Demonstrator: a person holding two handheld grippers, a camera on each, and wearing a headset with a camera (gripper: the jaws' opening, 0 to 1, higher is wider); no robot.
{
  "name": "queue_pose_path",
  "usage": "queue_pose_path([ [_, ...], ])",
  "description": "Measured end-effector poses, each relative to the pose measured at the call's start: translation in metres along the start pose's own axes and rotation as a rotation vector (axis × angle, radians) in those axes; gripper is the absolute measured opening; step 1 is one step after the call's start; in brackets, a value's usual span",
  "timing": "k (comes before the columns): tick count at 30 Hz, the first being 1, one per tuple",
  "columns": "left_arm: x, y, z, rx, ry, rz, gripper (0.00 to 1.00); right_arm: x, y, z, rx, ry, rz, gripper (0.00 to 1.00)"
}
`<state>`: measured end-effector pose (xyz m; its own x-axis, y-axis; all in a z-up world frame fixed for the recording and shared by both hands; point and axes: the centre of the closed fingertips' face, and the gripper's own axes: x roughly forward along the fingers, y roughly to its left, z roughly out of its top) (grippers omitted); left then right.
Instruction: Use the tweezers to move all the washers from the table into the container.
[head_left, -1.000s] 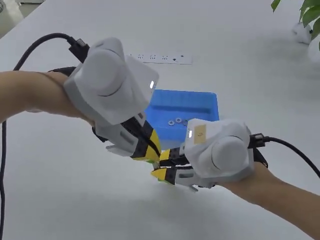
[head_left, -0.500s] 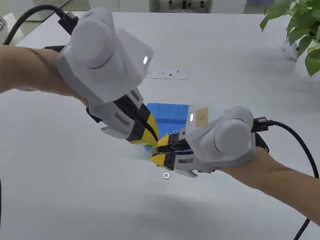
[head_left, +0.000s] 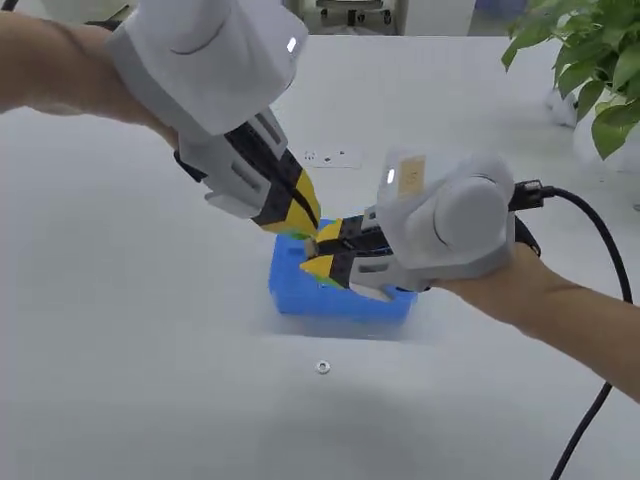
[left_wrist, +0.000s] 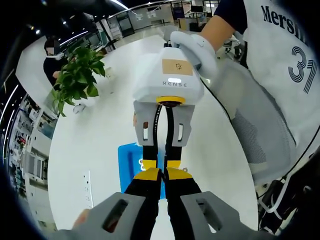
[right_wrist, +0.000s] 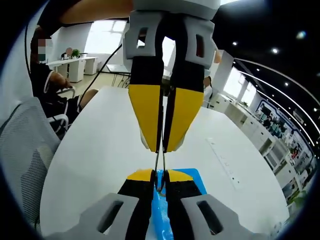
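Washer (head_left: 322, 367), one alone, lies on the table (head_left: 150, 350) near the single blue container (head_left: 300, 295), on its side toward the person. Above the container, left gripper (left_wrist: 158, 175) and right gripper (right_wrist: 161, 176) meet tip to tip, both pinched narrow on one pair of tweezers (right_wrist: 160, 160).

- The right tongs (right_wrist: 160, 176), black with yellow tips, rise from below, pressed together on thin metal tweezers (right_wrist: 160, 162).
- The left tongs (right_wrist: 161, 145) reach down from above, yellow tips clamped on the same tweezers.
- A blue container (right_wrist: 194, 180) sits on the white table (right_wrist: 90, 165) beneath.
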<state>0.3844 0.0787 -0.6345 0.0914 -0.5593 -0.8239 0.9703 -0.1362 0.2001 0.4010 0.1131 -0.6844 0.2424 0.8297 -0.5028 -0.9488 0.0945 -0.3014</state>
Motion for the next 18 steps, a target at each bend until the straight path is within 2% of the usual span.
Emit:
queue_pose_path([
  [2, 0.001, 0.01, -0.004, 0.002, 0.0, 0.004, 0.06, 0.002, -0.007, -0.002, 0.001, 0.001, -0.007, 0.1],
  [8, 0.009, 0.022, -0.012, 0.008, 0.002, 0.002, 0.06, 0.008, -0.018, -0.011, 0.005, 0.005, -0.014, 0.1],
  [15, 0.021, 0.032, -0.023, -0.01, 0.004, -0.011, 0.06, 0.02, -0.026, -0.024, 0.024, 0.009, -0.008, 0.1],
  [17, 0.024, 0.028, -0.023, -0.017, 0.007, -0.017, 0.06, 0.026, -0.028, -0.03, 0.031, 0.013, -0.004, 0.1],
  [18, 0.028, 0.029, -0.026, -0.022, 0.008, -0.021, 0.06, 0.029, -0.03, -0.034, 0.036, 0.017, 0.0, 0.1],
])
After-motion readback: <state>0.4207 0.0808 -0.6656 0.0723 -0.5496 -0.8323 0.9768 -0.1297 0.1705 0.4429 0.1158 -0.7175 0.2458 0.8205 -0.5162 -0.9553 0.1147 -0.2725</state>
